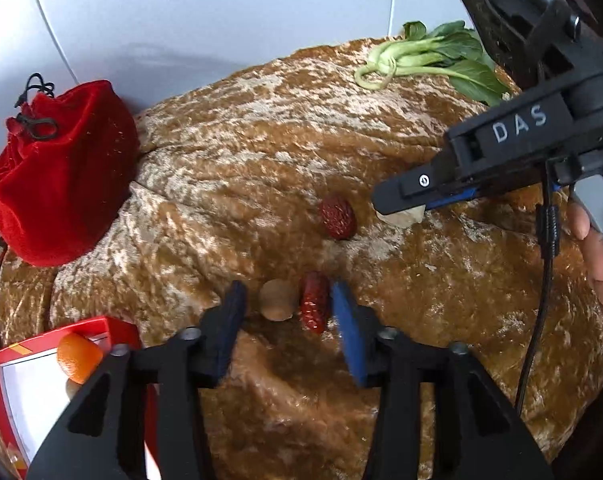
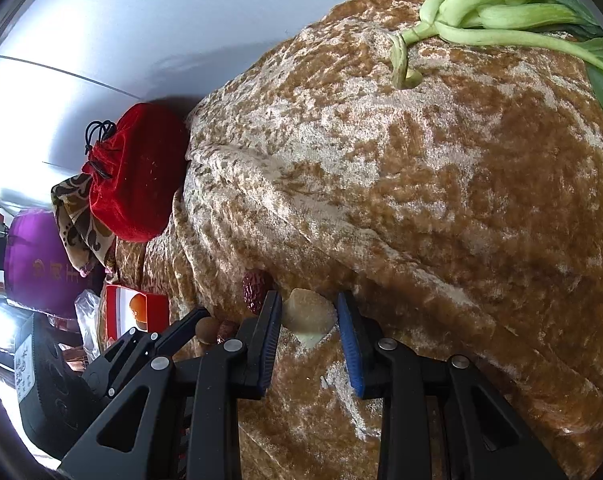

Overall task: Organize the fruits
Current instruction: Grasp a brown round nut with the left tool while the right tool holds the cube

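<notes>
Two claws over the brown velvet cloth [image 1: 261, 160]

My left gripper [image 1: 289, 320] stood wide around 1 longan [image 1: 277, 300] and 1 red date [image 1: 314, 307]; my right gripper [image 2: 309, 332] pinched a pale chunk [image 2: 307, 314], another date [image 2: 255, 286] at 10 o'clock.

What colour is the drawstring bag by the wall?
Red velvet bag, black cord; clearest in the left wrist view.

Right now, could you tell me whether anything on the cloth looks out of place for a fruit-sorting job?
Yes: a bunch of leafy greens lies at the far edge of the brown cloth, a vegetable among the fruit. The cloth itself is rumpled into folds. Only the orange sits in the red box; the red dates are loose.
</notes>
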Available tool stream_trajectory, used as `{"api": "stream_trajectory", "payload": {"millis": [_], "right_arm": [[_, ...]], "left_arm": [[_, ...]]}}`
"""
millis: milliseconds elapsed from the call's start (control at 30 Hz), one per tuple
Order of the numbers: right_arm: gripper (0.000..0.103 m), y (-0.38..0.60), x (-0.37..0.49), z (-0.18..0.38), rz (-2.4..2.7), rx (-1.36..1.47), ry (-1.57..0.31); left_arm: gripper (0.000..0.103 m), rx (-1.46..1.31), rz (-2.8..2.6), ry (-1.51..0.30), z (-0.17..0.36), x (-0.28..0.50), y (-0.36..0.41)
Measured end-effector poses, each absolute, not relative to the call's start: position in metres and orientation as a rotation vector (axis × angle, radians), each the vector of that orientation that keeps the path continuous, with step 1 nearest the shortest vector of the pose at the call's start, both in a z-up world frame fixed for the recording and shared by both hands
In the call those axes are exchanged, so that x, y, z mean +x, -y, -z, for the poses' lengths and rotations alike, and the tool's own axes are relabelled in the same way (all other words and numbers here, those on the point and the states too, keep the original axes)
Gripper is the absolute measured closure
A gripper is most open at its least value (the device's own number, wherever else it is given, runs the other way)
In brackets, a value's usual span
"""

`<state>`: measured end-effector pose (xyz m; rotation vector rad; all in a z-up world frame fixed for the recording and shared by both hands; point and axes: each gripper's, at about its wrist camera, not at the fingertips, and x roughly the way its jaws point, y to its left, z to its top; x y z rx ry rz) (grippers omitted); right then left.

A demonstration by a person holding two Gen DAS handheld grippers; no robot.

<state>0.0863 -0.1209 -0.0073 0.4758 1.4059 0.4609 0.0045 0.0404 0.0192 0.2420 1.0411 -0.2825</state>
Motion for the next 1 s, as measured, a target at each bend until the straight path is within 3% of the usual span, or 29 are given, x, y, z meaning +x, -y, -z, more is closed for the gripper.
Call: {"api": "stream_trajectory", "payload": {"millis": [267,833,1000], "right_arm": [[0.074,0.121,0.086,0.008,-0.461,0.478,-1.410],[0.074,0.122,0.086,0.010,-0.460,0.485,-1.416],[0.073,0.122,0.086,0.010,-0.459,0.479,-1.415]], "left_arm": [[0.052,0.261,0.247,-0.999,-0.036,0.003,-0.059],[0.052,0.301,0.230,-1.055,-0.019,0.012,-0.048],[0.058,0.318,0.236,-1.077,-0.011,0.010,-0.041]]}}
